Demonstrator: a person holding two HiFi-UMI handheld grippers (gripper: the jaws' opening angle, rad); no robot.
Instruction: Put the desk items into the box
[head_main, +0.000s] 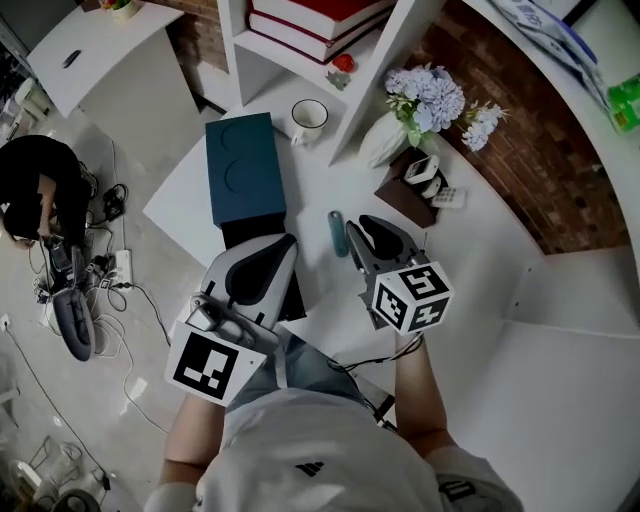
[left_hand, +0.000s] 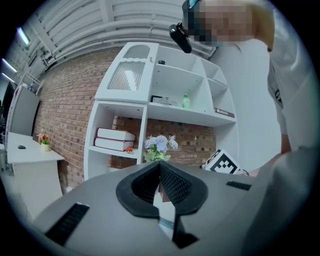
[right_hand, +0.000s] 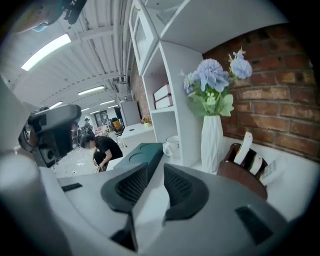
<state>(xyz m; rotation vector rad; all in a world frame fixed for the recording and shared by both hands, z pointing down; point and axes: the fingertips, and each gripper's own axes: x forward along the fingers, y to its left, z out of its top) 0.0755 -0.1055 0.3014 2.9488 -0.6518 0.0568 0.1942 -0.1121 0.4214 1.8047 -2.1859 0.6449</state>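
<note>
Your right gripper (head_main: 358, 228) is spread and empty, just right of the teal cylinder (head_main: 337, 232); your left gripper (head_main: 288, 242) is pressed together.

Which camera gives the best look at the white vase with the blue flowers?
The right gripper view: the vase stands close, side-on. The head view sees it from above, small; the left gripper view shows only the flowers.

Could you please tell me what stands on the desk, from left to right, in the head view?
dark teal box → white mug → small teal tube → white vase → brown desk holder
</note>
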